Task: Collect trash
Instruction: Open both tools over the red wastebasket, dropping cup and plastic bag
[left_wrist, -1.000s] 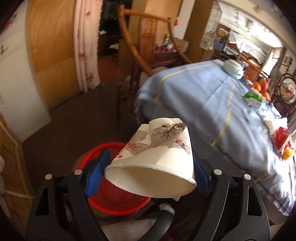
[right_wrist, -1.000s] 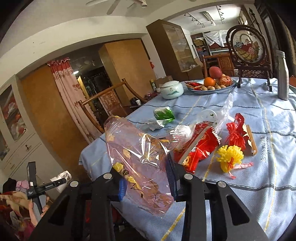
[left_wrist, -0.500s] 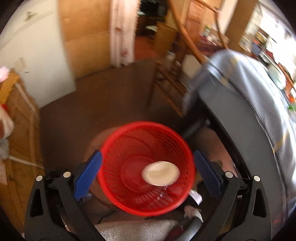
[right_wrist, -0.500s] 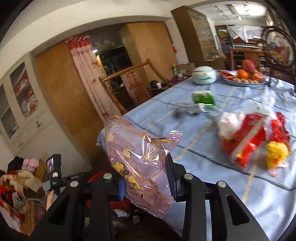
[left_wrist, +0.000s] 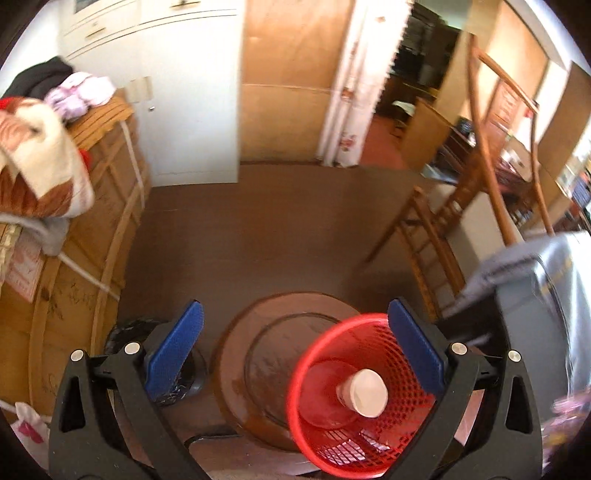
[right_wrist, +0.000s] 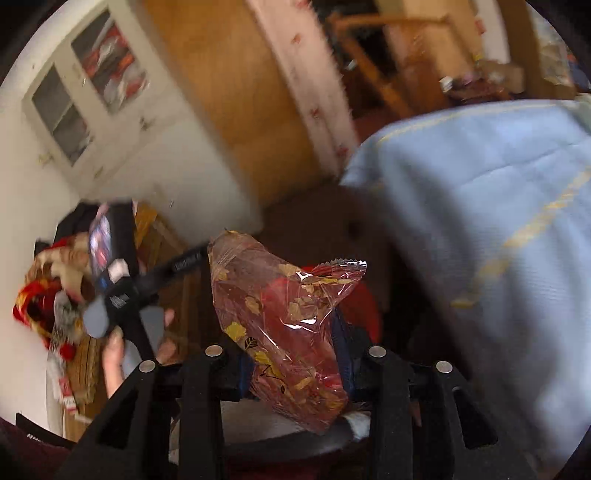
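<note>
A: In the left wrist view, the left gripper stands wide open with nothing between its blue pads. The paper cup lies inside the red basket, on the floor just beside the table's blue cloth. That hand's share looks finished, so I'd swing it clear to leave the mouth free

B: And in the right wrist view, what's the other side doing?

A: The right gripper has the clear leaf-printed wrapper between its jaws, which have just been opening. The film hides the pads, so I can't tell whether they press on it at all. Red shows through the plastic, probably the basket below, though the picture is blurred. The person's other hand with its gripper sits to the left

B: How would you finish the drop?

A: Centre the wrapper over the basket first, then open fully. Thin film clings and drifts, so I'd go low over the rim and tip the jaws downward, maybe with a slight shake
</note>
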